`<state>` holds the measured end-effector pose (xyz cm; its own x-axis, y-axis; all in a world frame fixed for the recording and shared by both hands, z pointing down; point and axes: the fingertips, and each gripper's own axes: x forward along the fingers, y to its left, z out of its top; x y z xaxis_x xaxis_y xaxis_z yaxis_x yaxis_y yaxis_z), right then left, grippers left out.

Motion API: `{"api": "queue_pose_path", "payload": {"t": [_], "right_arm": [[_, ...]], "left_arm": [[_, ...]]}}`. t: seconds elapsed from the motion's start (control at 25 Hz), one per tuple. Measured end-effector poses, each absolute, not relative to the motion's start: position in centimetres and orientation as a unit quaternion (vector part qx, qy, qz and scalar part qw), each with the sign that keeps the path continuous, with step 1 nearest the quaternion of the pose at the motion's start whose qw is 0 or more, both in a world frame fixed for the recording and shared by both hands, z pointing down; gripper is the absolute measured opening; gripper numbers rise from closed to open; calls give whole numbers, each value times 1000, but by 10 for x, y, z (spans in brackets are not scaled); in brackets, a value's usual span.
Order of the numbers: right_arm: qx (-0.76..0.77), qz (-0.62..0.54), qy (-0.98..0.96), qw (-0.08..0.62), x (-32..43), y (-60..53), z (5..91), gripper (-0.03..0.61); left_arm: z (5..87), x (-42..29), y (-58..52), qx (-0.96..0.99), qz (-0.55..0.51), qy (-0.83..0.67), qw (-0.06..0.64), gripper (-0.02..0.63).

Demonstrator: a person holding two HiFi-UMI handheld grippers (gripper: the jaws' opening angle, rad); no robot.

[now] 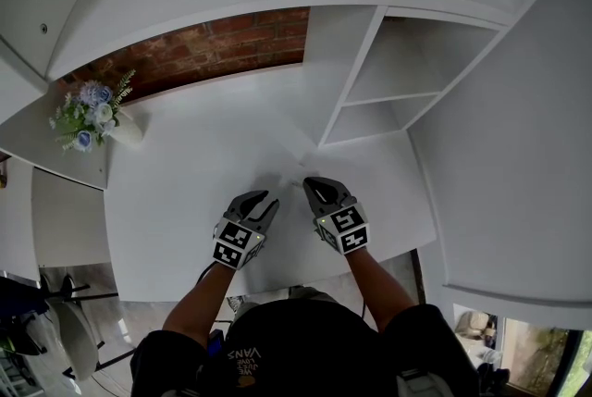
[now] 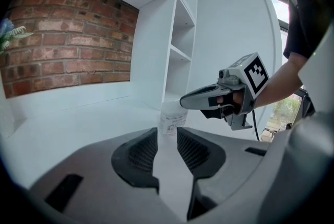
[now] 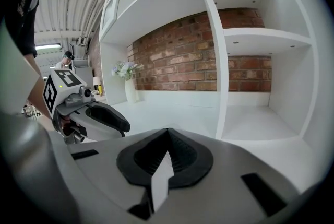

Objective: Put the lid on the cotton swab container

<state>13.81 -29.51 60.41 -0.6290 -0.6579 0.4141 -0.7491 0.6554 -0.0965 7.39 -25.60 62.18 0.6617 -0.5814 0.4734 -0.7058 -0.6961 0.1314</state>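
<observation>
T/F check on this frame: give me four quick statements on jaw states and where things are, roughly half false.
1. The left gripper has its jaws apart. True.
2. The right gripper has its jaws spread wide. False: their tips meet.
3. The flowers stand at the person's right, inside the shelf unit. False: they stand at the far left of the desk, by the brick wall.
4. The cotton swab container stands upright on the desk, just ahead of the left gripper's jaws. True.

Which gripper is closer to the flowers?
Left. The flowers stand far off, ahead and to the left of the left gripper. The right gripper is beside it on the other side, farther from them.
</observation>
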Motion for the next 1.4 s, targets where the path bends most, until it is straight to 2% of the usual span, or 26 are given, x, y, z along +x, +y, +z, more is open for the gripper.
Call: {"api": "queue_pose_path", "payload": {"t": [0.2,0.48,0.92,1.4], "right_arm": [[402,124,-891,168,139,-296,605,-2],[392,94,-883,239,135,-296,608,0],[439,120,-869,194,139,-294,600,-1],[498,119,-850,125,137,-255,547,-1]], "left_arm": [[616,70,-253,901,199,-356,151,97],[611,62,-242,905,205,-345,141,97],[592,47,-230,910,190,-345,129,97],[558,38,-208,929,167,-318,96,97]]}}
